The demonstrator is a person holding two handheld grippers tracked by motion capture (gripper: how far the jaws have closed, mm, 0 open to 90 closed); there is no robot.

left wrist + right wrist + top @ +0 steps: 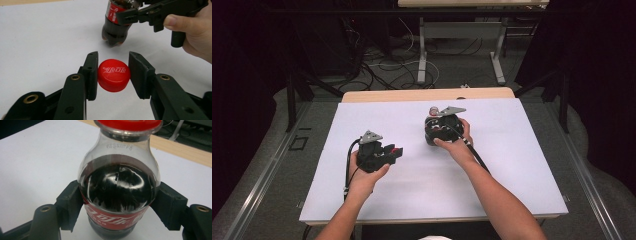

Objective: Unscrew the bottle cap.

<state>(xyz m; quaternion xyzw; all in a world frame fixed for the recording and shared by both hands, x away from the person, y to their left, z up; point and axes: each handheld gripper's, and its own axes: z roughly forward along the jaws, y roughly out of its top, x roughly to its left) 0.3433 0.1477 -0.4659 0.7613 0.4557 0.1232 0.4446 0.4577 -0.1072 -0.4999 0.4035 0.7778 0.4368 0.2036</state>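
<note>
Red cap between hand-held gripper jaws

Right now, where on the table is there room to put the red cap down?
Plenty: the white table top is bare to the right of the cola bottle, on the far left, and along the near edge. It is crowded only in the middle, where the left gripper holds the red cap near the bottle in the right gripper.

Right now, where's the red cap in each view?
High view: red cap at the left gripper tips, left of centre.
Left gripper view: cap centred between the jaws.
Right gripper view: not in it.
Shared landmark: cola bottle.
</note>
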